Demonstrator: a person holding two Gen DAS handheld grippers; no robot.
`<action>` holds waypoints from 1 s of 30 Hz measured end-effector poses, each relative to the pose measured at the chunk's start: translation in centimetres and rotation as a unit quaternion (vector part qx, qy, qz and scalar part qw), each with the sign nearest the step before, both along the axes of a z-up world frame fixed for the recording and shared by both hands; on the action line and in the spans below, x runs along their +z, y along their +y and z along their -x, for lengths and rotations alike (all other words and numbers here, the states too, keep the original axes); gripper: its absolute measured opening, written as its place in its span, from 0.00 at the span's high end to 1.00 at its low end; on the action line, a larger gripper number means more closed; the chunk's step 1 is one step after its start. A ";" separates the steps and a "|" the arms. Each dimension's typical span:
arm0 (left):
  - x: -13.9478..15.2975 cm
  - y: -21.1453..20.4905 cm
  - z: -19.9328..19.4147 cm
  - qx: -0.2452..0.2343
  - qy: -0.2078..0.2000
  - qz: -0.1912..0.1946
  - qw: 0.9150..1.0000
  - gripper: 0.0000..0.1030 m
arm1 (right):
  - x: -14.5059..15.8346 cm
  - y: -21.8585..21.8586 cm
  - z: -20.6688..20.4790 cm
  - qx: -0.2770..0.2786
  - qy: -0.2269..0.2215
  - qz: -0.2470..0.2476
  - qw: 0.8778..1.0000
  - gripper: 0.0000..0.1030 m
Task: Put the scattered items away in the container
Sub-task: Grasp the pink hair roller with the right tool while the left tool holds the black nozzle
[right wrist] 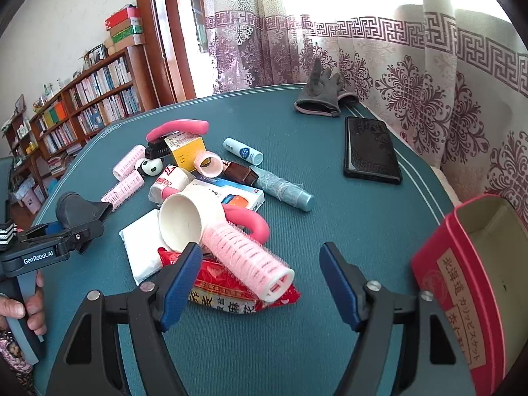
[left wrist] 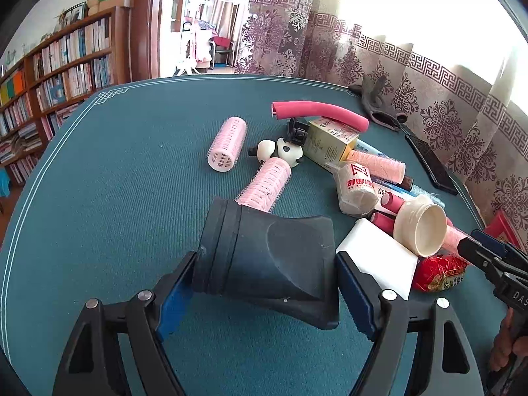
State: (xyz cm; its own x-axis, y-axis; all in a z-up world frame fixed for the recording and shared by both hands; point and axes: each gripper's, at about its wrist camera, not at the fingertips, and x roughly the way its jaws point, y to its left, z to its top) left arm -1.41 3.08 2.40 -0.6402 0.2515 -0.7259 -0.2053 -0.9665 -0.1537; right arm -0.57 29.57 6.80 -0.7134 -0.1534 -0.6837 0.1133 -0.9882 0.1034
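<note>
Black nozzle (left wrist: 264, 257) clamped in left gripper (left wrist: 264, 283). Right gripper (right wrist: 260, 283) jaws apart, apparently gripping nothing, over curler (right wrist: 247, 257); red box (right wrist: 462, 283) at table (right wrist: 330, 346) right edge.

Counting now: 4 pink mesh rollers (right wrist: 247, 260), 2 pink foam rods (right wrist: 178, 127), 1 cream cup (right wrist: 181, 224), 1 red snack packet (right wrist: 231, 293), 1 white tissue pack (right wrist: 138, 247), 1 black nozzle (right wrist: 82, 213), 1 yellow-and-white box (right wrist: 184, 151), 1 blue-and-white box (right wrist: 231, 194), 1 black phone (right wrist: 369, 148) and 1 red container (right wrist: 462, 264). Grey gloves (right wrist: 316, 99): 1 or 2, can't tell.
</note>
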 end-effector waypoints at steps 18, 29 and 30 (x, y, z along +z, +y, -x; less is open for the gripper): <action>0.3 0.6 -0.7 -0.014 0.003 -0.001 1.000 0.20 | 3.2 1.3 -5.4 -0.026 0.040 0.035 0.998 0.69; 1.2 2.6 -2.3 -0.036 0.014 0.012 0.999 0.20 | 5.4 5.7 -9.3 -0.091 0.074 0.029 0.993 0.69; 1.3 2.9 -2.6 -0.039 0.016 0.014 0.999 0.20 | 5.5 6.1 -9.6 -0.096 0.074 0.027 0.992 0.69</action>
State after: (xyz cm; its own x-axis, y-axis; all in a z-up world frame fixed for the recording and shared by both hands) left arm 1.15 5.96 3.70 -0.6427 0.2810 -0.7128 -0.2837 -0.9515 -0.1194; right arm 9.01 35.65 12.25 -0.8256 -0.0376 -0.5631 -0.0593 -0.9865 0.1529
